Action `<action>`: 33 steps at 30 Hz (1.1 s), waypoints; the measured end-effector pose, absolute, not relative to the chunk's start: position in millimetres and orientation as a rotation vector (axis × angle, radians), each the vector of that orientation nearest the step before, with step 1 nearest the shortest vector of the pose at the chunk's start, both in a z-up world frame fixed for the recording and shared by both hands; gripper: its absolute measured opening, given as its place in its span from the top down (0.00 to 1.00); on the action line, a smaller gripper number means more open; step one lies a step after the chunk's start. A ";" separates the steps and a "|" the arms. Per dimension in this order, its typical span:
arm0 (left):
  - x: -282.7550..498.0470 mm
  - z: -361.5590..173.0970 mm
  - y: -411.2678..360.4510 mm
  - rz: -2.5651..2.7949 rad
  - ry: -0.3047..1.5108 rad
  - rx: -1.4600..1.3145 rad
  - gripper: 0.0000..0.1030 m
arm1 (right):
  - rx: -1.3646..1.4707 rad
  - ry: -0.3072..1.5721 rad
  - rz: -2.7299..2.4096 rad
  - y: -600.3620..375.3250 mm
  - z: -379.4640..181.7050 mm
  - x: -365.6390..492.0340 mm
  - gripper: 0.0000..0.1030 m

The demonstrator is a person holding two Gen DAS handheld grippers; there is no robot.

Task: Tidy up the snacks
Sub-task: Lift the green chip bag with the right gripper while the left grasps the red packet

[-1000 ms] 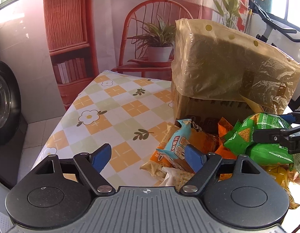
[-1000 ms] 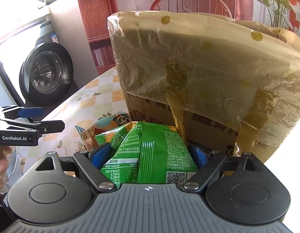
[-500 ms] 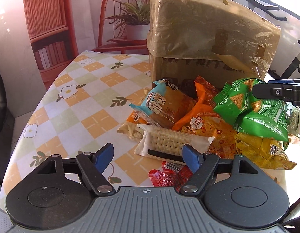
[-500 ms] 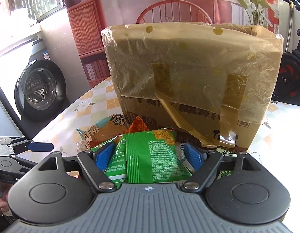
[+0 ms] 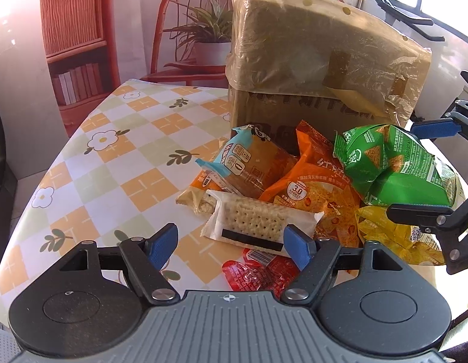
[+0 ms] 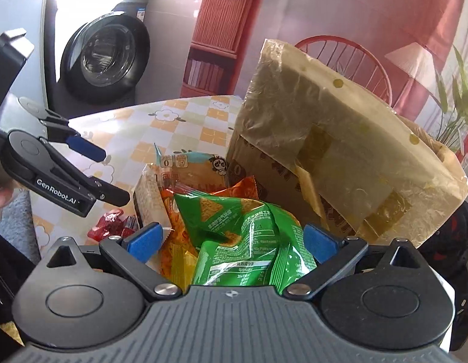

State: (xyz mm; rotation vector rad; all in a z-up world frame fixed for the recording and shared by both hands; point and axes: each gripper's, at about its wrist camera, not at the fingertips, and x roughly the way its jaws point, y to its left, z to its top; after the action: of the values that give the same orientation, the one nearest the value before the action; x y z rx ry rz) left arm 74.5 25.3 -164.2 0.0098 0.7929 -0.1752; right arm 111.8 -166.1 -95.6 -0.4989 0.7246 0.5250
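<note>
Green chip bag [image 6: 249, 236] sits between the spread right claw [image 6: 234, 239] fingers.

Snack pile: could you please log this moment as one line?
left tool open over crackers | right tool open around green bag | box behind

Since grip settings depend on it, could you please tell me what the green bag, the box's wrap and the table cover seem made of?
Green bag: glossy printed plastic film, probably; it creases and shines.
Box wrap: thin translucent yellowish plastic, wrinkled, patched with tape.
Table cover: smooth checked sheet, likely vinyl or oilcloth; faint sheen, though coated fabric is possible.
</note>
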 end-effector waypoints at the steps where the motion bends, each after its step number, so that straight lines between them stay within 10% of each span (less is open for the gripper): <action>1: 74.2 -164.6 26.1 -0.177 0.793 0.007 0.24 | -0.519 0.741 0.513 -164.9 -100.5 115.2 0.02; 15: 75.1 -182.7 23.4 -0.211 0.825 0.017 0.25 | -0.484 0.819 0.317 -174.4 -134.7 144.3 0.13; 20: 71.9 -189.9 17.8 -0.247 0.838 0.050 0.33 | -0.393 0.763 0.294 -183.6 -129.3 139.8 0.36; 33: 75.2 -200.9 9.0 -0.310 0.867 0.140 0.36 | -0.132 0.636 0.294 -208.1 -89.9 108.7 0.39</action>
State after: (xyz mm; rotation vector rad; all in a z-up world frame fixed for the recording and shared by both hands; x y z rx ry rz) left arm 75.2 9.0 -200.9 0.1401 0.8665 -0.3104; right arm 108.7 -208.1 -89.9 -0.1323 0.6359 0.2944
